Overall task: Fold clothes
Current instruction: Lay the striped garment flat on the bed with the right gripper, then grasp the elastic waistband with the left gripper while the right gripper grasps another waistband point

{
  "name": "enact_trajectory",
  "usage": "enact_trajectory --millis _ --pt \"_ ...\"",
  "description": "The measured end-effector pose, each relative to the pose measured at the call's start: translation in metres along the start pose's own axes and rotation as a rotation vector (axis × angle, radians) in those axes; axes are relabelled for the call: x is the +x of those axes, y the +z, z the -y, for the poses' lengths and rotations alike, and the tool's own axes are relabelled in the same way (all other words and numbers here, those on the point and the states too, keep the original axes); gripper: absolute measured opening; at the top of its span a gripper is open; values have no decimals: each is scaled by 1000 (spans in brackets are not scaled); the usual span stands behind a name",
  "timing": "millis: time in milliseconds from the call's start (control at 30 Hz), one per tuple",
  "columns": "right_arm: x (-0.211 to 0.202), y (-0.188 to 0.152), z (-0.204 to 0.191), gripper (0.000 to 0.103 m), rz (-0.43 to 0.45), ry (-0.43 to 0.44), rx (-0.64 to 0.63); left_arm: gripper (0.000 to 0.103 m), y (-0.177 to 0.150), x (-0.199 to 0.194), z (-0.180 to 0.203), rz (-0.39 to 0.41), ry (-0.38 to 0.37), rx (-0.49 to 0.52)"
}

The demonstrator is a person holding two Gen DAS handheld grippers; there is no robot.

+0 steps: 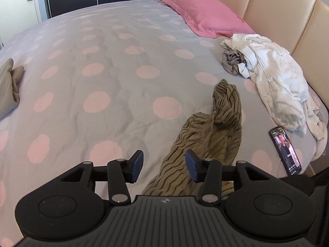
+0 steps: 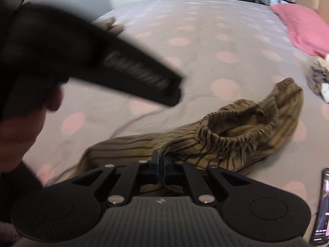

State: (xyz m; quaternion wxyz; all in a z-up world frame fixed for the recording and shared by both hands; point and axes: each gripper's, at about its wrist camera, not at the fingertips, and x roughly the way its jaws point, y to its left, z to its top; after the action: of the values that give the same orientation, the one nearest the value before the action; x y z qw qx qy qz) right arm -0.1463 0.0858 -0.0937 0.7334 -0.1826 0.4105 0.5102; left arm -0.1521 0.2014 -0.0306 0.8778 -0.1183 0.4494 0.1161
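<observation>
On the dotted grey bed we are still early: the right hand-held gripper pinches the crumpled olive striped trousers, the left hand-held gripper is open and empty, and the white heap of clothes is not folded.

The bed wears a grey cover with pink dots. Directly ahead of the left fingers lies a crumpled olive striped garment. Beyond it to the right sit a white clothes heap, a phone and a pink pillow; a folded tan piece lies far left.
</observation>
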Motion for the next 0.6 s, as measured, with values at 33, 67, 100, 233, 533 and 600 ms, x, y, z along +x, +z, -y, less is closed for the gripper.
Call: enact_trajectory --millis 33,67,100,233,533,600 --pt "0 -2 -6 5 -6 13 -19 45 -2 -4 0 1 -8 2" --pt "0 -4 -12 5 -13 28 -35 47 -4 -6 1 1 -18 5" --pt "0 -6 -17 5 -19 42 -49 48 -6 -8 2 -3 -29 12" --pt "-2 -12 -26 12 -35 38 -87 49 -15 -9 8 -29 -44 42" --pt "-28 -20 -6 33 -72 -41 -90 55 -33 -14 11 -54 -65 39" --pt "-37 -22 1 34 -108 -51 -99 56 -34 -15 13 -54 -77 41"
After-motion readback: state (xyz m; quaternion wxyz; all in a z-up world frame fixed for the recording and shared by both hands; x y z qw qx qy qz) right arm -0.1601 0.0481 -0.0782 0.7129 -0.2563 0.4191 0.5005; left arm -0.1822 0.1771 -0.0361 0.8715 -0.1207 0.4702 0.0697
